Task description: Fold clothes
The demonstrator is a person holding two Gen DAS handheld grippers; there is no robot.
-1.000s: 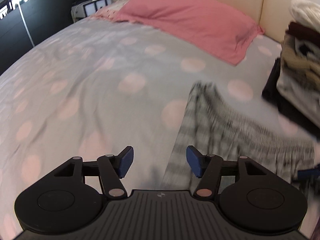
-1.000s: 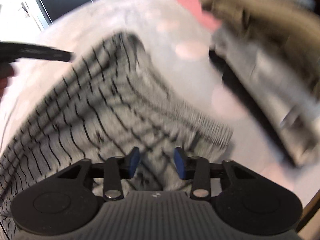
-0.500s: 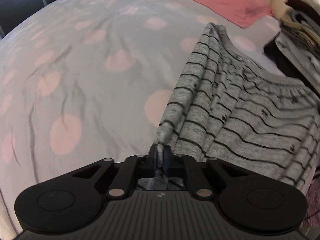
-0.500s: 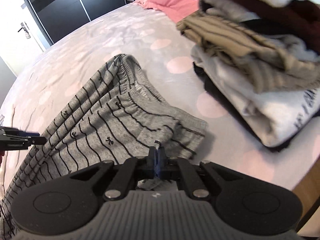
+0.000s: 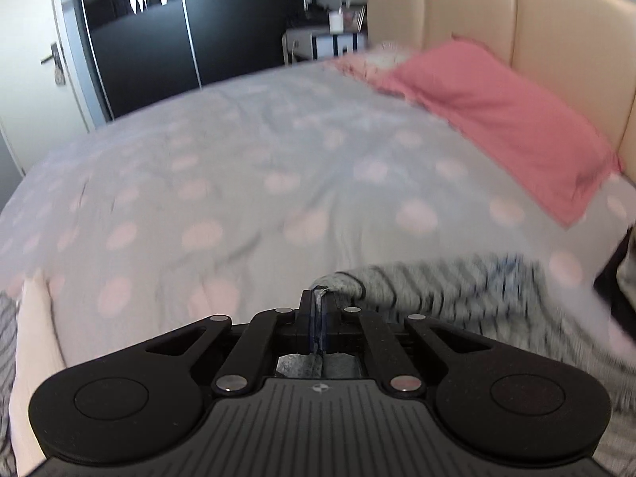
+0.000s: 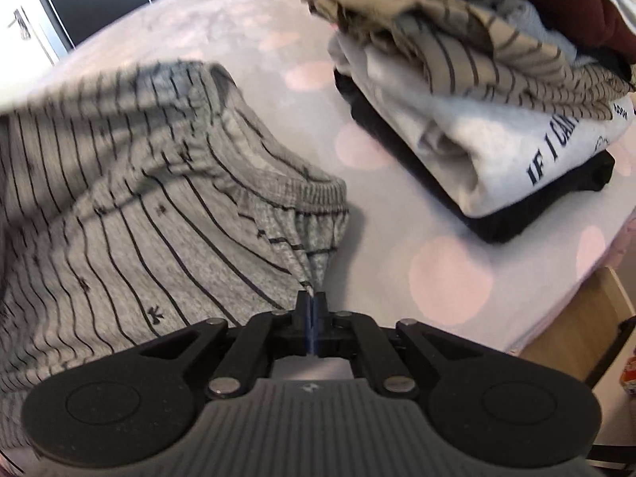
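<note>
While both the left gripper (image 5: 318, 310) and right gripper (image 6: 312, 308) pinch the striped grey garment (image 6: 131, 206) — held just beside the clothes stack (image 6: 469, 91) — even tension should keep its edges aligned.

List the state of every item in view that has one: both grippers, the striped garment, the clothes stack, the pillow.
Left gripper: shut on the striped garment's edge.
Right gripper: shut on the garment's waistband.
Striped garment: unfolded, held up between both grippers.
Clothes stack: folded, piled on the bed.
Pink pillow: lying flat by the headboard.
</note>
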